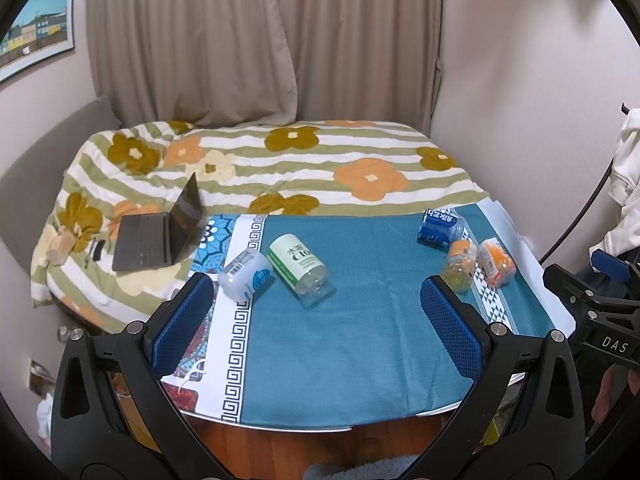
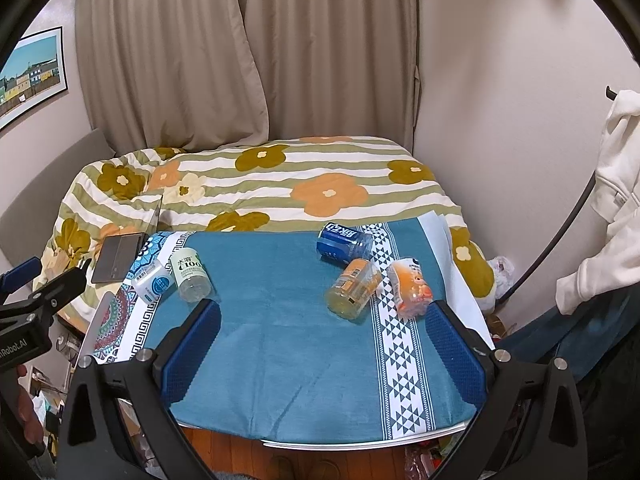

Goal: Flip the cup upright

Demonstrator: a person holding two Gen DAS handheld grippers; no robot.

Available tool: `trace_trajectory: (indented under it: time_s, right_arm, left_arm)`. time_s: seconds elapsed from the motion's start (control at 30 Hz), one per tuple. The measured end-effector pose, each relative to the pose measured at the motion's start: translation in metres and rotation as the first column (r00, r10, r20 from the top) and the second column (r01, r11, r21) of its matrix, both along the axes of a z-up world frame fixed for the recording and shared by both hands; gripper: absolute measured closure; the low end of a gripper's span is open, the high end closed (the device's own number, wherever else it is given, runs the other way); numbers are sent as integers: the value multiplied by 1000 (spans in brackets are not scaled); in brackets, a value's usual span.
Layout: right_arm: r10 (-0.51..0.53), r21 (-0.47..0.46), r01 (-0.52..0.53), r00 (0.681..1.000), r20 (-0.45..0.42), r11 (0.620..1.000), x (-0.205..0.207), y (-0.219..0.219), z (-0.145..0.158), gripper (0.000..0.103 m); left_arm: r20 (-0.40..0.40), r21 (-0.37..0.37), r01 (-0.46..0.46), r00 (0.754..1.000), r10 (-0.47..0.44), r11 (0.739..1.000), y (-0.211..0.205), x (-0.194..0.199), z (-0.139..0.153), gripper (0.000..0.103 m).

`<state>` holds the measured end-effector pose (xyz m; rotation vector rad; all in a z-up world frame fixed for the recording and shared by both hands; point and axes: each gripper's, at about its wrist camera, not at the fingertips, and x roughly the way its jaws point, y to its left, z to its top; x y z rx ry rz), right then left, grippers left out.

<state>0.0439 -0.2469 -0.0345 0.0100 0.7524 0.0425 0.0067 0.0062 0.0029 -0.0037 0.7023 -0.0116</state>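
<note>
five cups are lying on their sides on the worktop (image 1: pixel 360 340), which is wearing a teal cloth with patterned borders. at the left a white cup with a blue round label (image 1: pixel 245 275) is lying just beside a clear cup with a green and white label (image 1: pixel 298 266), its open mouth facing the near edge; the two are looking as if they are touching. well apart from them, at the right, a blue cup (image 1: pixel 439 229) is lying farthest back, a clear cup with an orange label (image 1: pixel 460 266) is sitting just in front of it, and a second orange-printed cup (image 1: pixel 495 264) is lying beside that on the white triangle-patterned strip.

from the right wrist view the same group is showing nearer: the blue cup (image 2: pixel 344 242), the orange-label cup (image 2: pixel 354 286) with its mouth turned toward the camera, and the orange-printed cup (image 2: pixel 410 288) close to the right blue pad.

the left gripper (image 1: pixel 318 292) is hovering over the near part of the cloth with its jaws spread wide and gripping nothing. the right gripper (image 2: pixel 324 316) is likewise hanging with jaws released, blue pads far apart, nothing between them. each tool is peeking into the edge of the other's view.

behind the worktop a bed with a flowered striped quilt (image 1: pixel 280 160) is carrying an open laptop (image 1: pixel 160 236). beige curtains (image 1: pixel 260 40) are hanging at the back.
</note>
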Motion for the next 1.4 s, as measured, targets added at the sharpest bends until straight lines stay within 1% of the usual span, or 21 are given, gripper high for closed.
trace_trajectory:
  time_s: [0.17, 0.37, 0.53, 0.67, 0.8, 0.9, 1.03, 1.23, 1.4]
  right_arm:
    - [-12, 3, 12, 1000, -7, 1000, 3, 2, 1, 1]
    - [-71, 8, 72, 997, -31, 997, 11, -8, -5, 1]
    - [-116, 4, 117, 992, -51, 993, 20, -30, -19, 1]
    - [-127, 1, 127, 988, -84, 992, 39, -56, -35, 1]
    - [-103, -22, 101, 988, -115, 995, 60, -79, -53, 1]
    - [-62, -44, 56, 988, -141, 997, 81, -98, -70, 1]
    - [0, -57, -10, 984, -180, 998, 108, -112, -94, 1]
    - [87, -64, -105, 968, -237, 992, 150, -121, -129, 1]
    - [138, -65, -164, 945, -298, 984, 175, -123, -156, 2]
  left_arm:
    - [-12, 1, 21, 1000, -21, 1000, 0, 9, -3, 0]
    - [-43, -9, 83, 996, -84, 996, -1, 23, -14, 0]
    - [-95, -4, 106, 990, -106, 994, -23, 41, -30, 0]
    - [-148, -1, 102, 984, -101, 995, -48, 58, -46, 0]
    - [-209, -2, 76, 975, -74, 997, -77, 76, -66, 0]
    - [-252, -1, 58, 966, -56, 998, -96, 89, -81, 0]
    - [-302, 4, 24, 953, -22, 1000, -116, 107, -104, 0]
    - [-363, 15, -19, 932, 23, 1000, -138, 131, -135, 0]
    - [-408, 21, -38, 912, 44, 999, -148, 147, -156, 0]
